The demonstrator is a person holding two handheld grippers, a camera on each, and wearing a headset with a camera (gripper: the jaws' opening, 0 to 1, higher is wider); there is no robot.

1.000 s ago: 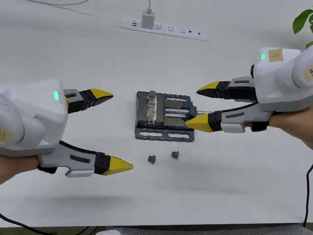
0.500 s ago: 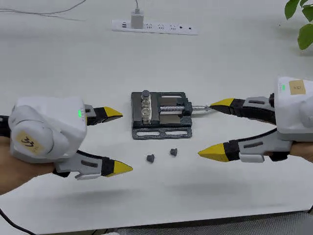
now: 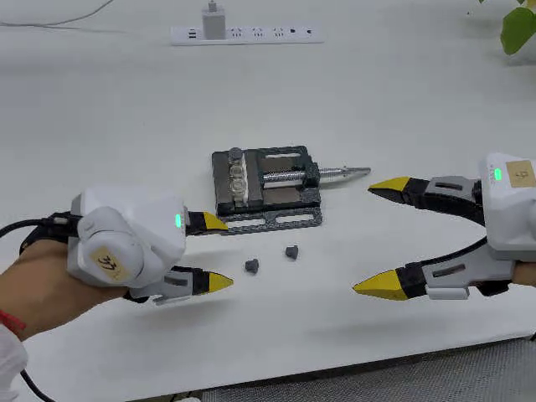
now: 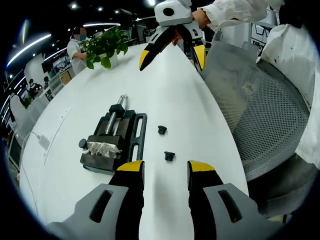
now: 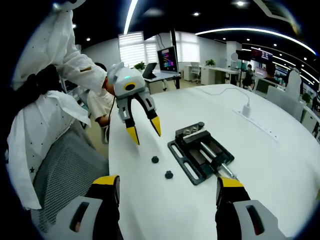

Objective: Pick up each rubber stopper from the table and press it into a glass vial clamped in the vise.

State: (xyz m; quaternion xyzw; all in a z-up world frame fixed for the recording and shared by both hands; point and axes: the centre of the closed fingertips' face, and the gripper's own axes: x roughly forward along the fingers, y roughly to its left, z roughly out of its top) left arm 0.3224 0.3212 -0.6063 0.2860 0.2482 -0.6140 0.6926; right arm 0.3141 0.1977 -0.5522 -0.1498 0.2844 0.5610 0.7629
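A black vise (image 3: 289,198) sits mid-table and clamps a row of clear glass vials (image 3: 238,181); the far vial wears a grey stopper (image 3: 235,154). Two loose dark rubber stoppers (image 3: 251,266) (image 3: 291,251) lie in front of the vise. My left gripper (image 3: 219,251) is open with a narrow gap, low over the table just left of the nearer stopper (image 4: 169,156). My right gripper (image 3: 366,239) stands wide open to the right of the vise, holding nothing. In the right gripper view the stoppers (image 5: 155,159) (image 5: 169,174) lie between the two grippers.
A white power strip (image 3: 247,34) with a plugged adapter lies at the table's far edge. Green plant leaves (image 3: 519,29) show at the back right. The vise's screw handle (image 3: 343,174) points right. A cable (image 3: 33,226) trails from the left gripper.
The left gripper has narrowed its opening and moved right, toward the loose stoppers. The right gripper has drawn back to the right, away from the vise handle, and opened wider.
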